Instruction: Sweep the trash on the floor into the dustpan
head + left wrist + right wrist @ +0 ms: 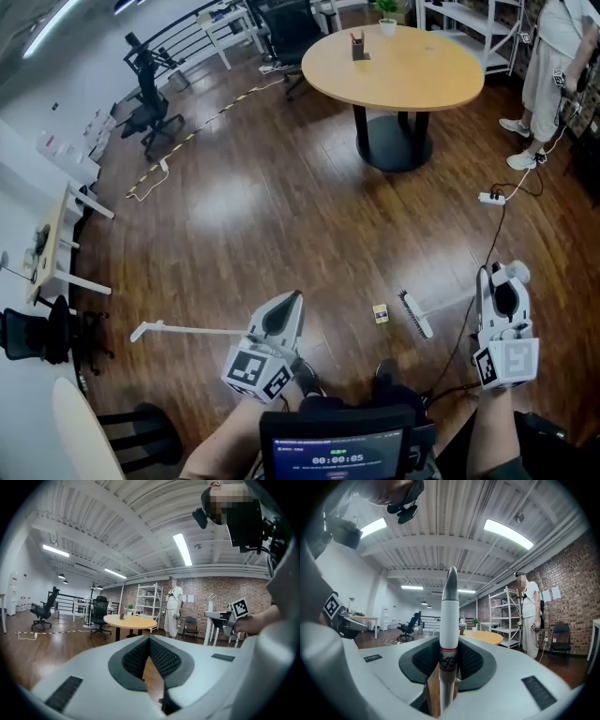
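Note:
A small yellow piece of trash [381,313] lies on the dark wood floor. Just right of it rests the broom's brush head [415,314], with its white handle running right into my right gripper [503,274]. In the right gripper view the gripper [450,654] is shut on that white, grey-tipped handle [450,611]. My left gripper [290,300] hovers left of the trash; its jaws [149,640] meet at the tips with nothing between them. A long white stick [187,329] reaches leftward from behind it. No dustpan blade shows.
A round wooden table [441,80] on a black base stands ahead. A power strip [491,197] and its cable trail across the floor to the right, near a standing person [553,66]. Office chairs [150,108] and white desks [66,225] line the left side.

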The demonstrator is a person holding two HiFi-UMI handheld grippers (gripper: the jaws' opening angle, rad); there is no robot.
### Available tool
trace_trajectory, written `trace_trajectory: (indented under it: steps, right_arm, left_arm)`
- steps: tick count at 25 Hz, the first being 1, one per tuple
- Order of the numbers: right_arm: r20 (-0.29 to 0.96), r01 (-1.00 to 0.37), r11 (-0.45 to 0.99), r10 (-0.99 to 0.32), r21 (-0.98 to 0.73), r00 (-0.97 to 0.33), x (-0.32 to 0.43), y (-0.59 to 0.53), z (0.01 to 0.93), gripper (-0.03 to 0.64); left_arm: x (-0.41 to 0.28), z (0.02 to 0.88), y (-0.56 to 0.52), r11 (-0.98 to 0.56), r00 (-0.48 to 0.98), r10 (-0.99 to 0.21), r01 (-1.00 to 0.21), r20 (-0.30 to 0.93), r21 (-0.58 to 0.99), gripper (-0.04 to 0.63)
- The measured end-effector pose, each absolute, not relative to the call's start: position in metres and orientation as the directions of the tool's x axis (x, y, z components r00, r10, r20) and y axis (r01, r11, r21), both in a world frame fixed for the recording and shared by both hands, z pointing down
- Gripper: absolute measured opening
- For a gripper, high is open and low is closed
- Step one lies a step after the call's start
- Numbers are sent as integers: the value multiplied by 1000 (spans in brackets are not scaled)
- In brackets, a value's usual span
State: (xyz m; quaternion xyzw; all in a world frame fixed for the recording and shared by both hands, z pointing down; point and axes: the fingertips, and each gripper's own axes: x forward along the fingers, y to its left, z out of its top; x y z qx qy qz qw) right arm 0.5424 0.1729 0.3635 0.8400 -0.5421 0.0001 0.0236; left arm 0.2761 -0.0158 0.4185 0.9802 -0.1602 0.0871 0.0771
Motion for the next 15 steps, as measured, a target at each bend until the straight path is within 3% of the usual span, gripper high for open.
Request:
trace_trajectory:
  steps: [15]
  right_arm:
    - [201, -816, -576, -794, 56, 574, 543, 130, 527, 107]
  left_arm:
    - [269, 528, -83, -961, 925, -206, -253, 320, 112, 0]
